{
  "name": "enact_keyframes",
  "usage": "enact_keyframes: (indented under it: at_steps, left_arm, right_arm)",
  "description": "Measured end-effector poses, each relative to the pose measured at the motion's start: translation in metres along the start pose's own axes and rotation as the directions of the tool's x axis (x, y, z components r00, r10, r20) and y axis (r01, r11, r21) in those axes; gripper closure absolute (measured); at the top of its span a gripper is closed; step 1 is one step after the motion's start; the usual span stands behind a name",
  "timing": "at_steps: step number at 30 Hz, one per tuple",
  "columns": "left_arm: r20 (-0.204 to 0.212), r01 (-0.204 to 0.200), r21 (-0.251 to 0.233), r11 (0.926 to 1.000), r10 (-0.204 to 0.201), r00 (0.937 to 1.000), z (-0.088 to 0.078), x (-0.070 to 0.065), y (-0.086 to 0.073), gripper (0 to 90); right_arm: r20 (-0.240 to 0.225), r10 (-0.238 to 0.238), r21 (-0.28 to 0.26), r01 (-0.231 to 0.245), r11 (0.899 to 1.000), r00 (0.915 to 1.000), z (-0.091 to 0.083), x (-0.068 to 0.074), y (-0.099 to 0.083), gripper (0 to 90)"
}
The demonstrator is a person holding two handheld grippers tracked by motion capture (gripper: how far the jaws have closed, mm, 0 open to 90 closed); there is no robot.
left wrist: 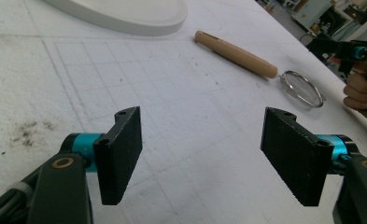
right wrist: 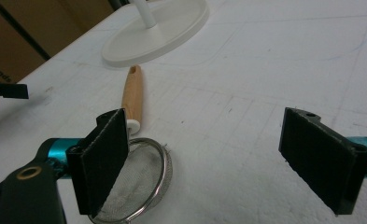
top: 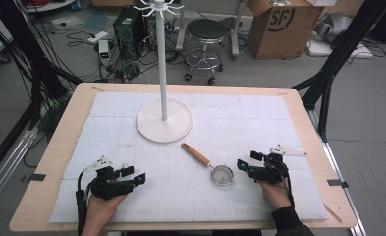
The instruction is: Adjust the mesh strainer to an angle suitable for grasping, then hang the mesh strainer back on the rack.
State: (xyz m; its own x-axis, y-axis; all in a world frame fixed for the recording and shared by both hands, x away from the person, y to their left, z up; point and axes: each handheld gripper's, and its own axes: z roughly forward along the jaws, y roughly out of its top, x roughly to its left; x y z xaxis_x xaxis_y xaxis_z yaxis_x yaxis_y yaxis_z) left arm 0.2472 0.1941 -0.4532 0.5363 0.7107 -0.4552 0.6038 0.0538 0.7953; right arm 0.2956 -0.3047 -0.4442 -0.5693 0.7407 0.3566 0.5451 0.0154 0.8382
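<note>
A small mesh strainer (top: 222, 175) with a wooden handle (top: 196, 154) lies flat on the white mat, right of centre. In the right gripper view its metal rim (right wrist: 158, 175) sits just behind the left jaw, the handle (right wrist: 132, 96) pointing away toward the stand. My right gripper (top: 247, 163) rests on the mat just right of the strainer, open, with nothing between its jaws (right wrist: 209, 158). My left gripper (top: 133, 175) lies at the front left, open and empty (left wrist: 209, 154); the strainer (left wrist: 302, 87) shows far off to its right.
A white hook stand with a round base (top: 164, 123) and tall pole (top: 161, 59) stands at the back centre of the mat. The wooden table edge (top: 53, 147) frames the mat. Beyond are a stool (top: 206, 34), a cardboard box (top: 279, 24) and cables.
</note>
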Motion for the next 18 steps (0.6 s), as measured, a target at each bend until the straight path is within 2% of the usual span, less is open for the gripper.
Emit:
enact_keyframes:
  at_steps: [3,7,8,11,18]
  left_arm:
    - [0.001,-0.004,-0.004,1.0,0.004,1.0,0.0,0.0,0.0,29.7]
    - [-0.002,0.0,-0.024,0.9997,0.0,1.0,-0.001,0.002,0.001,28.8]
    - [0.0,-0.001,-0.025,0.9997,0.001,1.0,-0.002,0.002,0.002,28.8]
    - [-0.005,0.004,-0.036,0.9993,-0.004,1.0,-0.003,0.003,0.002,28.7]
    - [-0.003,-0.016,-0.028,0.9995,0.016,0.9999,-0.002,0.001,0.003,28.6]
  right_arm:
    - [-0.014,0.013,0.019,-0.013,1.0,0.9998,0.002,0.0,0.001,15.6]
    - [-0.036,0.029,0.014,-0.028,1.0,0.9989,0.004,0.006,0.006,15.9]
    - [-0.054,0.042,0.007,-0.042,0.999,0.9977,0.005,0.008,0.009,15.9]
    - [-0.09,0.044,0.006,-0.044,0.999,0.9949,0.011,0.015,0.014,16.1]
    - [-0.097,0.031,0.076,-0.023,0.997,0.9948,0.028,0.024,0.018,18.4]
